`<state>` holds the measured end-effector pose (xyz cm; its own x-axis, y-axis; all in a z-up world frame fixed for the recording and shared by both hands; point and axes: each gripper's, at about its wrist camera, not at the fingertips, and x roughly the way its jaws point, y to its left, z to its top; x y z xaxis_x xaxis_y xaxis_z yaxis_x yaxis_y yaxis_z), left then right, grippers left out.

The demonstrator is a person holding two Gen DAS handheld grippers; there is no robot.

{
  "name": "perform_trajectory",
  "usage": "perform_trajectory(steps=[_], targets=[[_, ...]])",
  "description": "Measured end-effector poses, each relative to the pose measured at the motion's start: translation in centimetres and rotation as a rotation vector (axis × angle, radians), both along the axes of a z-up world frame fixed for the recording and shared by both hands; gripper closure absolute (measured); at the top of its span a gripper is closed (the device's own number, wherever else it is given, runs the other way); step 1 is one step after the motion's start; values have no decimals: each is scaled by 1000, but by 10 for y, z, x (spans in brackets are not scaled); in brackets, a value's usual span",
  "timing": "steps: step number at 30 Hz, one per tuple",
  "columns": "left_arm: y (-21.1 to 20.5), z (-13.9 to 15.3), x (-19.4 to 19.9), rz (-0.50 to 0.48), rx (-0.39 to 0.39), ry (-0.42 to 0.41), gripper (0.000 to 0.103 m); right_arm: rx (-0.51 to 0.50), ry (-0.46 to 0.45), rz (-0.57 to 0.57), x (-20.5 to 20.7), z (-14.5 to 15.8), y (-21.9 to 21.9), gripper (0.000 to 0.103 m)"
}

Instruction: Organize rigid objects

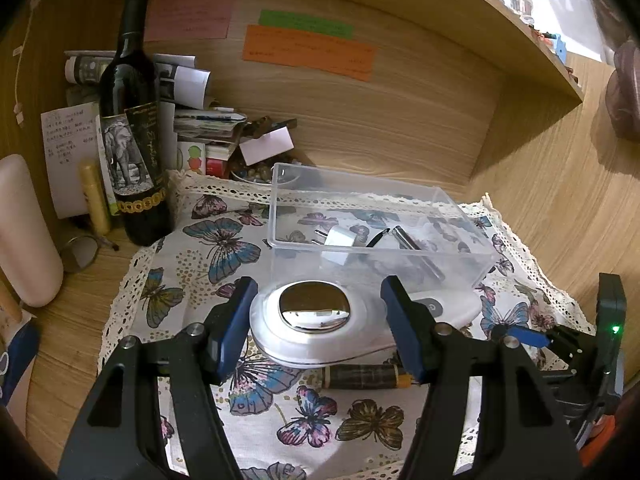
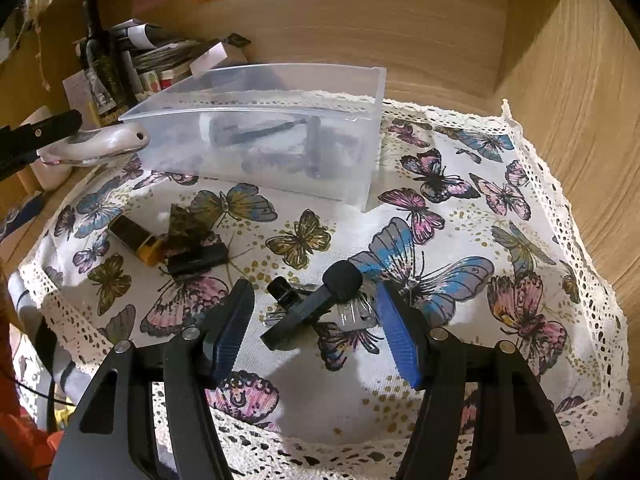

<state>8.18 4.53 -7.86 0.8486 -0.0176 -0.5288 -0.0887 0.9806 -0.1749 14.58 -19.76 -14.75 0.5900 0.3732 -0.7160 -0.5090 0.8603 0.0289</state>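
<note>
My left gripper [image 1: 318, 322] is shut on a white oval scale [image 1: 320, 324] with a shiny metal plate, held just above the butterfly cloth [image 1: 192, 280], in front of the clear plastic box [image 1: 460, 216]. The box holds a white plug adapter [image 1: 340, 236] and a dark pen-like item [image 1: 404, 236]. In the right wrist view, the scale [image 2: 100, 146] hangs at the left beside the box [image 2: 280, 152]. My right gripper [image 2: 316, 324] is open, its fingers on either side of a small black microphone [image 2: 316, 304] lying on the cloth. A dark lighter with a yellow end [image 2: 138, 238] and a black block [image 2: 196, 258] lie further left.
A wine bottle [image 1: 132, 120], stacked papers [image 1: 192, 112], a pale cylinder [image 1: 24, 232] and glasses [image 1: 84, 250] crowd the back left of the wooden alcove. Wooden walls close in behind and to the right [image 2: 560, 80]. A dark cylinder [image 1: 364, 376] lies under the scale.
</note>
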Motion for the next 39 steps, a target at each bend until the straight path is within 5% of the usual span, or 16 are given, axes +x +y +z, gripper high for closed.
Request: perform_trajectory(steps=[7,11,16,27,30,39], targets=[[6,-2,0,5,-16,3,40,-3,-1,-20,10,2,10,44],[7,-3,0,6,-18,5,40,4,13,-10,10,4,9,61],[7,-5,1,-3,-25,5,40,6,-1,52,-3,2,17,67],[6,-6,-1,-12,-28,5,40,-13,3,10,-25,3,11,64],[7,-6,-2,-11,-31,6,40,-40,39,22,-26,-10,16,80],[14,10,4,14,-5,-18,40,25,-65,6,-24,20,14,81]])
